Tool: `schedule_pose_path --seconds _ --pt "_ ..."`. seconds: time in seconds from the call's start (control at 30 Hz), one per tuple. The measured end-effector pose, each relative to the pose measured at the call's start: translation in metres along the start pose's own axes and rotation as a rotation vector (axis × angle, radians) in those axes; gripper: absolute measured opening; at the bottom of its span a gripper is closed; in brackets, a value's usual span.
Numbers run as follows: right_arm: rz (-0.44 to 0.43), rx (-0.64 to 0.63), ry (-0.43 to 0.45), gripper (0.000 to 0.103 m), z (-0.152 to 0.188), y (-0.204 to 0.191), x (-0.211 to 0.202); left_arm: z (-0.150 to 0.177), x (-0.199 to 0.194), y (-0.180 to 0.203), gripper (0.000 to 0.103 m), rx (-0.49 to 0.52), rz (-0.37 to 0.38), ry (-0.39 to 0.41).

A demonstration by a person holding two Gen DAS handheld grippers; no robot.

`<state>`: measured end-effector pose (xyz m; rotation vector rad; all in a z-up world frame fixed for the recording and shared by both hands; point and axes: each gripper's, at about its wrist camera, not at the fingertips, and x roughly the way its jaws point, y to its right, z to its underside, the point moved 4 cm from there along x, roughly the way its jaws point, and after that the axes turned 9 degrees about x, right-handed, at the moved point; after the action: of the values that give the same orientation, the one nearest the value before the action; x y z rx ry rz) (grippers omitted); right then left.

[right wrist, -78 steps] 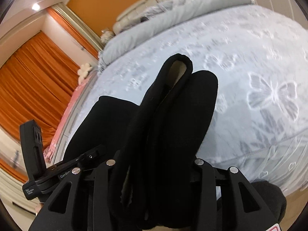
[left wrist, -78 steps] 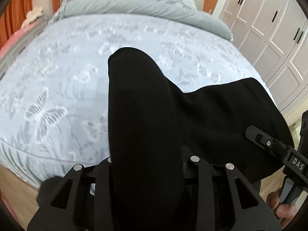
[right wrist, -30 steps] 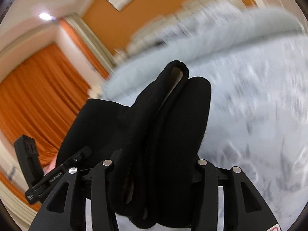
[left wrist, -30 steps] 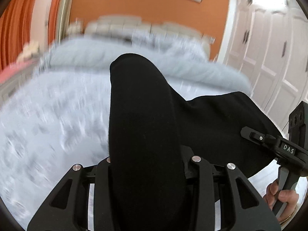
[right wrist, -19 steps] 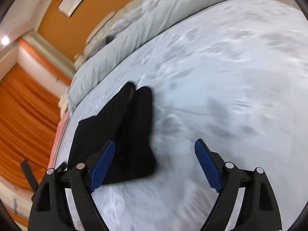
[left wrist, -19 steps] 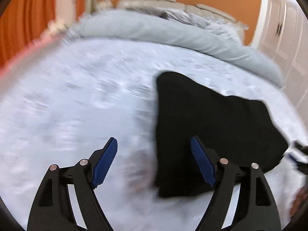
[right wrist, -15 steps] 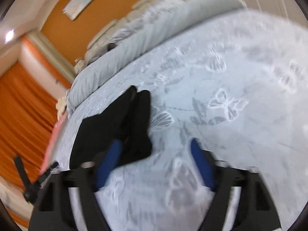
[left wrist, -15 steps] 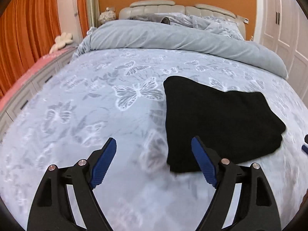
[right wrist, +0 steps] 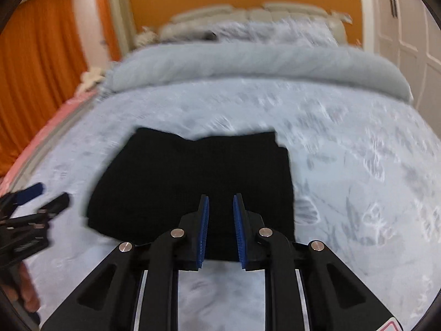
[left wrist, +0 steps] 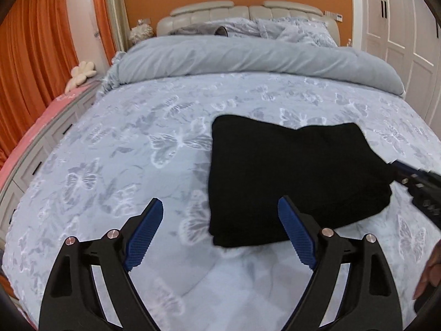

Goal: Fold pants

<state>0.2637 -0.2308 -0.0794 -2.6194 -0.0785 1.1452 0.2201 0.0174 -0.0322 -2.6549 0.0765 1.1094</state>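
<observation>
Now both tongs hover empty over folded black pants (left wrist: 292,179).
Left tongs (left wrist: 224,229) gape wide; right tongs (right wrist: 220,219), nearly closed, grasp nothing, at six o'clock of the bundle on the bed (left wrist: 124,165), apparently letting the fold settle flat.

Left claw (left wrist: 220,230): our jaws are spread wide, blue pads facing each other, nothing between them. Right claw (right wrist: 220,227): our jaws are drawn in to a narrow gap, pads not touching, nothing held. In each wrist view the other claw pokes in at the frame edge, with a bit of our hand (right wrist: 26,296) on its grip. Right view is motion-blurred.
</observation>
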Motion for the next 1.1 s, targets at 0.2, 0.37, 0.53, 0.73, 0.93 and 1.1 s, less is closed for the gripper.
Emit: schedule_pose_path --seconds 0.2,0.37,0.53,0.73,0.93,1.1 --pt "-0.033 0.099 -0.031 0.006 0.022 0.042 0.018 0.029 0.083 0.016 0.085 0.003 0.039 -0.155" --pt "0.007 0.104 0.066 0.019 0.031 0.036 -0.056 0.033 0.043 0.004 0.083 -0.024 0.060 -0.104" --pt "0.061 0.052 0.247 0.080 0.080 0.019 -0.133 0.061 -0.032 0.003 0.098 0.011 0.062 -0.029" --pt "0.096 -0.047 0.225 0.091 0.117 -0.014 -0.126 0.108 -0.047 0.018 0.098 -0.015 0.140 -0.079" --pt "0.112 -0.063 0.166 0.091 0.120 -0.029 -0.106 0.101 -0.056 0.027 0.098 0.027 0.080 0.001" --pt "0.126 -0.008 0.162 0.092 0.122 -0.017 -0.106 0.101 -0.059 0.020 0.098 -0.001 0.064 0.021"
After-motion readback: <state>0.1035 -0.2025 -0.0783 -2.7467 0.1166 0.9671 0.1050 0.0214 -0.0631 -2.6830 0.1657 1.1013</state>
